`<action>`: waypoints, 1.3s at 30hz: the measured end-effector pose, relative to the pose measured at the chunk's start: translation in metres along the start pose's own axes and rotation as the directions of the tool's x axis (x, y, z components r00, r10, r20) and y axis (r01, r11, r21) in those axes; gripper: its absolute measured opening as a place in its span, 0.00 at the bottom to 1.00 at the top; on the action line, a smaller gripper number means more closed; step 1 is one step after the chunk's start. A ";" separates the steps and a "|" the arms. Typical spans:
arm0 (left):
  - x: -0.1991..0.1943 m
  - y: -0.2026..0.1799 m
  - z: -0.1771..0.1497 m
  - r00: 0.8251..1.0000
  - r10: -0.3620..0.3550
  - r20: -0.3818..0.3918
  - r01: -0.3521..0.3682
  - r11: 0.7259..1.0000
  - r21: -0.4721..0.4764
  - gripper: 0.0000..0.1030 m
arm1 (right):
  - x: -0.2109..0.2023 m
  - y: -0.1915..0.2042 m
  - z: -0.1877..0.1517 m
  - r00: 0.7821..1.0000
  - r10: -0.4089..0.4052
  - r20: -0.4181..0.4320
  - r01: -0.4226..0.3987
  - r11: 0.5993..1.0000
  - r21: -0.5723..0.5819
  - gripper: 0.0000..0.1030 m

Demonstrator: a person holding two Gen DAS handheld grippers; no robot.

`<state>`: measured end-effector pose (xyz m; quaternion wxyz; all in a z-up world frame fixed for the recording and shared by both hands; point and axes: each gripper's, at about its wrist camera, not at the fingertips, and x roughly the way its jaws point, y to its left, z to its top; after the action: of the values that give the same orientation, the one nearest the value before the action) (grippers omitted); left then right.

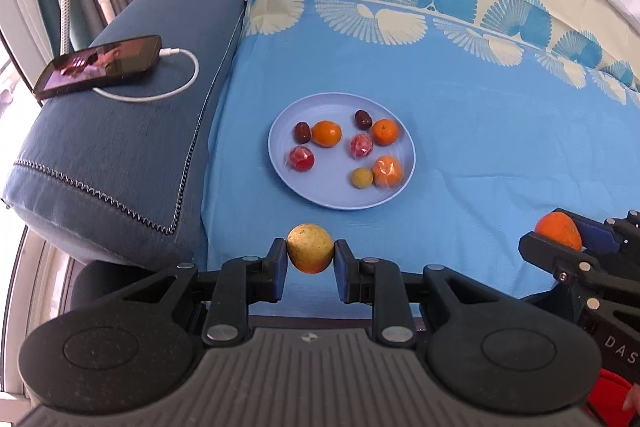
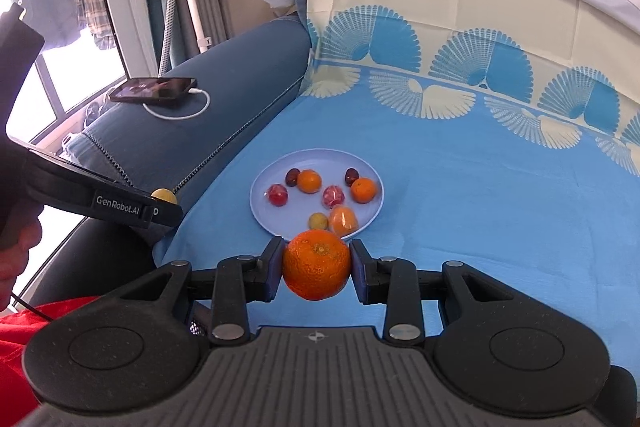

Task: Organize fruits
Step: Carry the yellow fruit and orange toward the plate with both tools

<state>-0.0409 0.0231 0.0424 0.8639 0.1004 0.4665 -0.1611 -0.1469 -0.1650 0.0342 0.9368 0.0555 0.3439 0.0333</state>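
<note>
Holding a yellow fruit (image 1: 310, 248) pinched between the pads of my left gripper (image 1: 311, 259), I am also clamping an orange (image 2: 316, 265) in my right gripper (image 2: 317, 269). Both are hanging above the blue sheet (image 1: 480, 147), short of the plate (image 1: 280, 155), which is lying straight ahead of each tool. Judging by the views, the right one is sitting nearer, its orange just over the near rim, so I am expecting it to set down first, with the left following from slightly farther back.
</note>
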 end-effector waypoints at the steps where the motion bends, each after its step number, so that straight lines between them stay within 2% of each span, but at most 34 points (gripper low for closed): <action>1: 0.000 0.001 0.000 1.000 0.001 0.001 -0.001 1.000 -0.001 0.27 | 0.000 0.001 0.000 1.000 -0.001 -0.002 0.001 1.000 -0.003 0.35; 8: 0.001 0.000 0.001 1.000 0.006 0.013 -0.006 1.000 0.008 0.27 | 0.007 0.002 -0.001 1.000 -0.001 -0.023 0.001 1.000 -0.008 0.35; 25: 0.026 0.006 0.008 1.000 -0.004 -0.028 0.004 1.000 0.004 0.27 | 0.032 0.002 -0.002 0.995 -0.025 -0.092 0.023 1.000 -0.018 0.35; 31: 0.039 0.009 0.024 1.000 0.001 -0.025 -0.001 1.000 0.012 0.27 | 0.054 0.002 0.004 0.993 -0.025 -0.117 0.025 1.000 0.000 0.35; 39: 0.069 0.013 0.061 1.000 -0.006 -0.030 0.006 1.000 0.002 0.27 | 0.099 -0.005 0.024 0.989 -0.003 -0.148 0.011 0.998 0.057 0.35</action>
<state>0.0462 0.0026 0.0177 0.8563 0.1025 0.4793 -0.1626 -0.0556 -0.1622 -0.0113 0.9068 0.0786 0.4135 0.0242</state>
